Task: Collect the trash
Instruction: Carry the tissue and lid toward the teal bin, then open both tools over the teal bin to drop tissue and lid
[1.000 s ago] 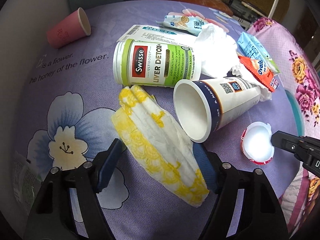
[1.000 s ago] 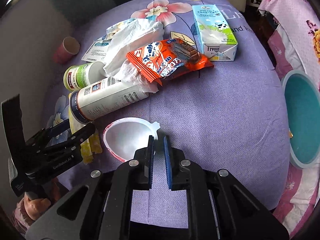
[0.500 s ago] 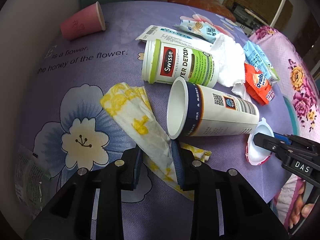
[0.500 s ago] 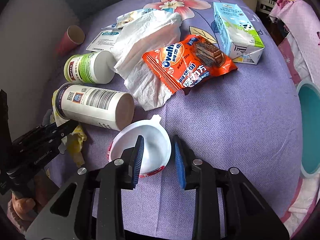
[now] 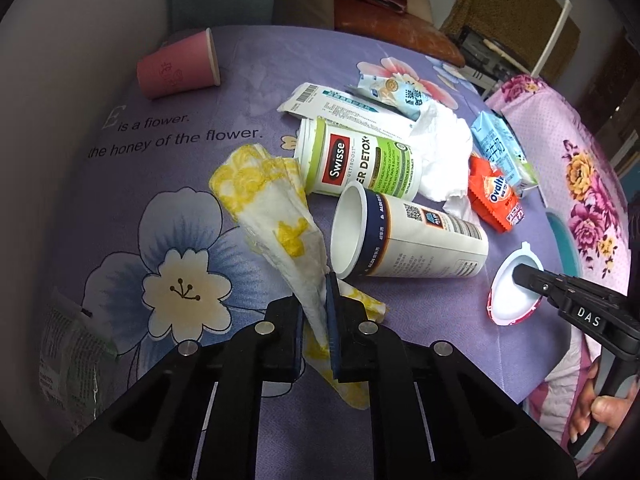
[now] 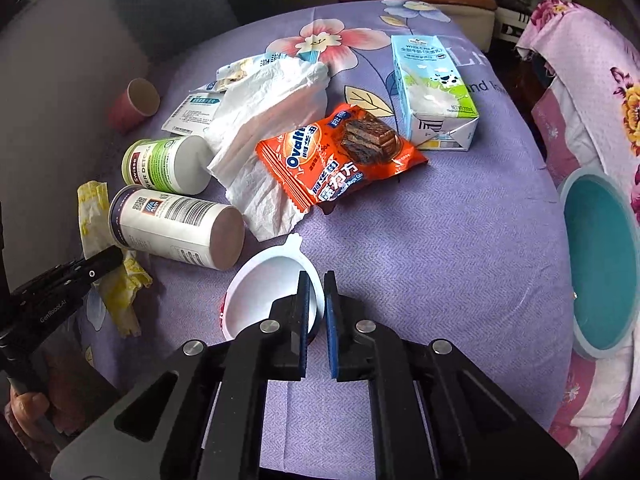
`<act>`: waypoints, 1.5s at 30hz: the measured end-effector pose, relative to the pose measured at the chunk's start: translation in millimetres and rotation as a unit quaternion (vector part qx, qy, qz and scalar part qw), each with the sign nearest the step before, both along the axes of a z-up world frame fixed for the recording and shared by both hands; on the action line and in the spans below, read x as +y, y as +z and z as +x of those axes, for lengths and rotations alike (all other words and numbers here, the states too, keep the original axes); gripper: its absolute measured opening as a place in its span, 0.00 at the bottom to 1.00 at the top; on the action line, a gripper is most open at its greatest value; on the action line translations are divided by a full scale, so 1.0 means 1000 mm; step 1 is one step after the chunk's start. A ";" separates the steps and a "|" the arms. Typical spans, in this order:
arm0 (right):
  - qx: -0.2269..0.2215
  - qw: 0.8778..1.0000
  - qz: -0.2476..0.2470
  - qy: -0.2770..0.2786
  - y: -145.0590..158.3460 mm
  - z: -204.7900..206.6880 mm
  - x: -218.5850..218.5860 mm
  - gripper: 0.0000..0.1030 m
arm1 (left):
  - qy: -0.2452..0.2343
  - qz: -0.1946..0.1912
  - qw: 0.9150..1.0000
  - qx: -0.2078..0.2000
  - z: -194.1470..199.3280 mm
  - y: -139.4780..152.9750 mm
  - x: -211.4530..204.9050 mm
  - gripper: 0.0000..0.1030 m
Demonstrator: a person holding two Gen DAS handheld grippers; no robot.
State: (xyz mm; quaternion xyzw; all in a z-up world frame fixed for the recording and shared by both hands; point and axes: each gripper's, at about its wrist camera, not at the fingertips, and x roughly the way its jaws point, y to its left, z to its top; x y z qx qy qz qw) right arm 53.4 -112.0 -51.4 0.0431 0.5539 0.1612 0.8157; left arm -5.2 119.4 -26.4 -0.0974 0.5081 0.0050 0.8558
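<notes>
At the left edge of the left wrist view, a crumpled clear wrapper (image 5: 72, 356) is seen low on the purple floral tablecloth (image 5: 168, 80), and a pink paper cup (image 5: 176, 65) is laid on its side in the upper left, above printed lettering. At lower centre, the yellow-and-white paper napkin (image 5: 276, 204) is pinched between the closed jaws of the left gripper (image 5: 316, 320), its far end fanned out over a printed flower. Just right of it, a white ALDI cup (image 5: 416, 240) is laid on its side with its open mouth toward the napkin, and the Swisse Liver Detox bottle (image 5: 360, 160) is laid touching it from above. Flattened cartons and a white tissue (image 5: 444, 152) are piled behind the bottle. Further right, an orange Ovaltine wrapper (image 5: 496, 196) and a blue milk carton (image 5: 500, 148) are placed side by side. At the right edge, the rim of the white yogurt cup (image 5: 512, 296) is clamped by the right gripper (image 6: 317, 308); in the right wrist view one finger is seen inside the cup and one outside. A teal basin (image 6: 600, 268) is set at the far right of that view, past the table edge. A floral pink cloth (image 5: 580, 168) and dim furniture are visible behind.
</notes>
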 end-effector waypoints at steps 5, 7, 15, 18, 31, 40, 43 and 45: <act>-0.011 1.000 0.017 -0.018 0.011 0.003 -0.017 0.07 | -0.014 -0.020 0.999 -0.035 0.001 0.036 -0.004 0.10; -0.019 0.999 0.025 -0.026 0.016 0.005 -0.023 0.07 | -0.029 -0.026 0.998 -0.044 0.005 0.048 -0.013 0.10; -0.060 0.994 0.037 -0.088 0.045 0.003 -0.082 0.07 | -0.137 -0.018 0.989 -0.044 0.037 0.057 -0.105 0.10; -0.071 0.988 0.039 -0.129 0.052 -0.001 -0.121 0.07 | -0.190 -0.012 0.981 -0.033 0.050 0.050 -0.151 0.10; -0.074 0.948 0.042 -0.307 0.035 -0.047 -0.292 0.07 | -0.333 -0.012 0.943 -0.007 0.079 0.028 -0.332 0.11; -0.053 0.936 0.045 -0.345 0.011 -0.054 -0.337 0.07 | -0.368 -0.002 0.930 0.017 0.092 -0.002 -0.394 0.11; -0.047 0.936 0.039 -0.347 0.006 -0.051 -0.341 0.07 | -0.374 -0.005 0.927 0.027 0.096 -0.012 -0.404 0.12; -0.044 0.936 0.037 -0.347 0.004 -0.049 -0.343 0.07 | -0.375 -0.005 0.926 0.032 0.097 -0.017 -0.409 0.18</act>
